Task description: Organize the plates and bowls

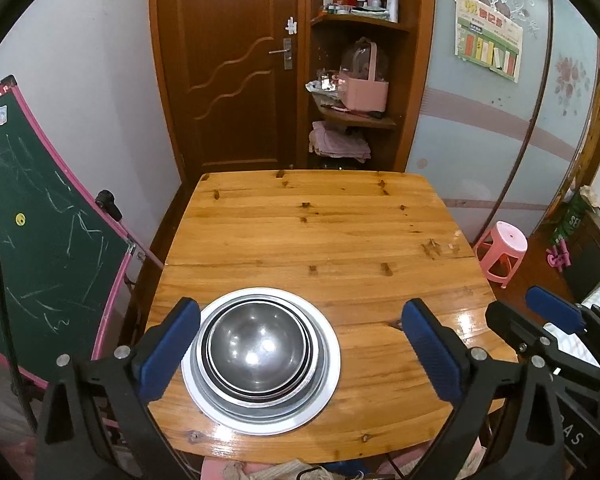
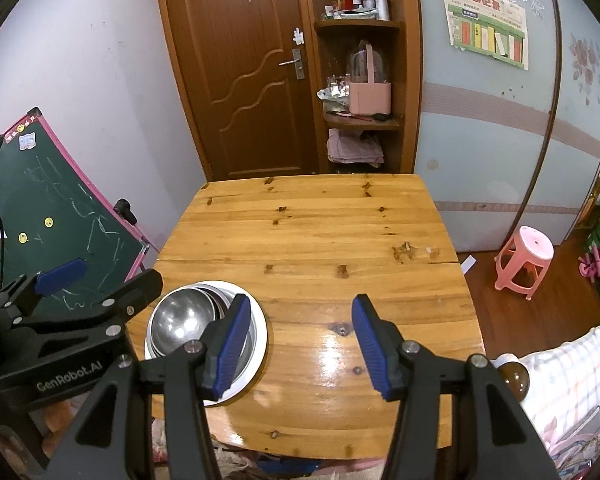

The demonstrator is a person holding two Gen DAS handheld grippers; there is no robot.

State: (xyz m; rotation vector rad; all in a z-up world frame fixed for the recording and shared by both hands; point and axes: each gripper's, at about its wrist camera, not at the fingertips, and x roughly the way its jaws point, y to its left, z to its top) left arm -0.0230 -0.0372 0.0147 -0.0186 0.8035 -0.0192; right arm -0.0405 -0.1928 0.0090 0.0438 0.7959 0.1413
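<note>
Stack built at the table's near left; both claws apart and holding nothing.

Left wrist view: your left gripper stands wide apart around the bowls nested on the white plate, with its left pad just beside the rim at 9 o'clock; swing left and I'd expect the stack to slide on the table. Right wrist view: your right gripper is apart, empty, with the stack at 9 o'clock behind its left finger, which could clip the plate.

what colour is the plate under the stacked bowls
White; the plate shows best in the left wrist view, under the metal bowls.
</note>
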